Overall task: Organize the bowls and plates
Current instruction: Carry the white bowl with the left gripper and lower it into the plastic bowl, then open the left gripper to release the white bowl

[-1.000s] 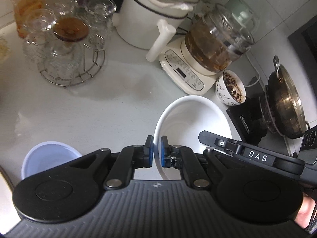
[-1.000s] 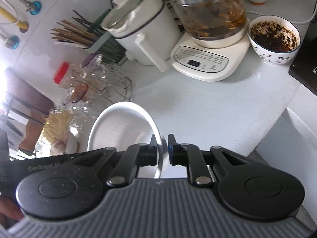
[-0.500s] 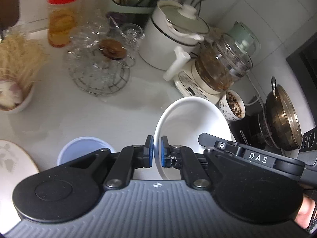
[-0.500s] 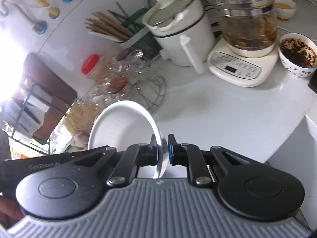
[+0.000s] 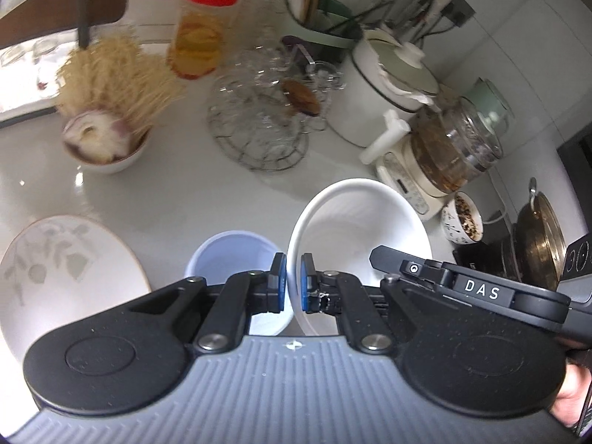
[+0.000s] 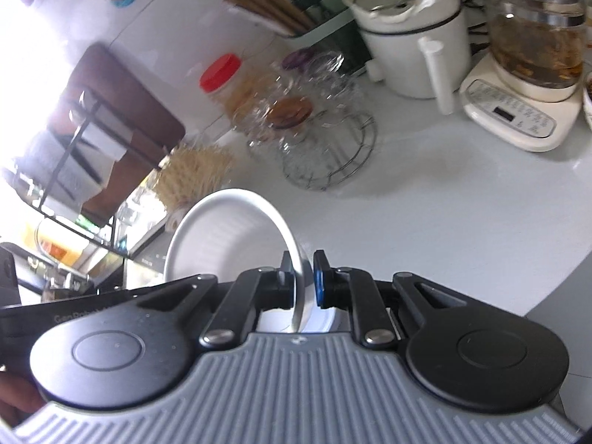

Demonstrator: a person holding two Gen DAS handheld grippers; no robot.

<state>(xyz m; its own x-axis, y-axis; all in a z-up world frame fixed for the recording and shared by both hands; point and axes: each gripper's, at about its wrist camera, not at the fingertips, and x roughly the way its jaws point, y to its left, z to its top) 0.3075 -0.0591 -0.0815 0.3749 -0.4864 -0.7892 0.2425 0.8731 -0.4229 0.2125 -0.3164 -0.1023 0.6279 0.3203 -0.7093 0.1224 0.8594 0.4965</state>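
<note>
1. Two grippers pinch one round white ceramic bowl (image 5: 364,222) by opposite sides of its rim: the left gripper (image 5: 292,288) and the right gripper (image 6: 300,283), jaws clamped on the rim.
2. Held between them, the bowl hangs tilted above the white countertop (image 5: 174,192).
3. Just beside it, lower, sits a pale blue plastic bowl (image 5: 231,255); left of that lies a leaf-patterned white plate (image 5: 66,273).
4. Farther back stand a wire rack of clear glasses (image 5: 259,125) and a red-lidded jar (image 5: 201,29).

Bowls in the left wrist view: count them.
4: white bowl clamped at centre, pale blue bowl left of it, filled bowl far left, patterned bowl beside the kettle. Others may be hidden.
</note>
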